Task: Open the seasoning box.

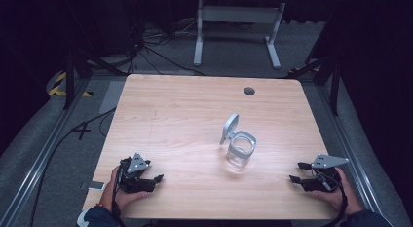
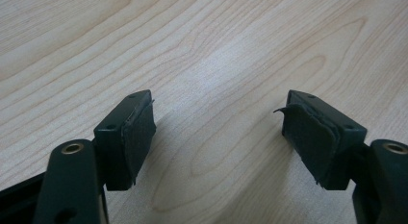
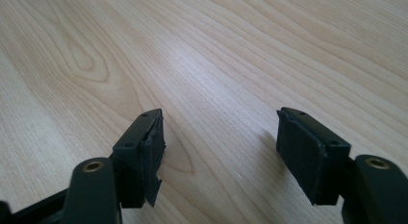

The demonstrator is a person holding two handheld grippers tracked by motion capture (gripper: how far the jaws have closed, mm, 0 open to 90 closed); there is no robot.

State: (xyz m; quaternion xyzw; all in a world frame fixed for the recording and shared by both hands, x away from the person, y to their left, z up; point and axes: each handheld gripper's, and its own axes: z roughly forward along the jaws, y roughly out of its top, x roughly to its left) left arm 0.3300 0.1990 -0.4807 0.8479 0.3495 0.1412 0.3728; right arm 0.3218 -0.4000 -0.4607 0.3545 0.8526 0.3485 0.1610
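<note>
A clear glass jar (image 1: pixel 240 151) stands near the middle of the wooden table (image 1: pixel 185 105), its grey hinged lid (image 1: pixel 230 127) tipped up and open. My left gripper (image 1: pixel 152 172) rests low at the front left of the table, held by a hand, jaws pointing right toward the jar. In the left gripper view it (image 2: pixel 219 113) is open over bare wood. My right gripper (image 1: pixel 298 171) sits at the front right, jaws pointing left toward the jar. In the right gripper view it (image 3: pixel 220 125) is open with nothing between its pads. Both grippers are well apart from the jar.
A dark round grommet hole (image 1: pixel 249 91) sits near the table's far edge. A small flat grey object (image 1: pixel 96 185) lies at the front left corner. Beyond the table stands a white desk frame (image 1: pixel 238 22), with cables on the floor.
</note>
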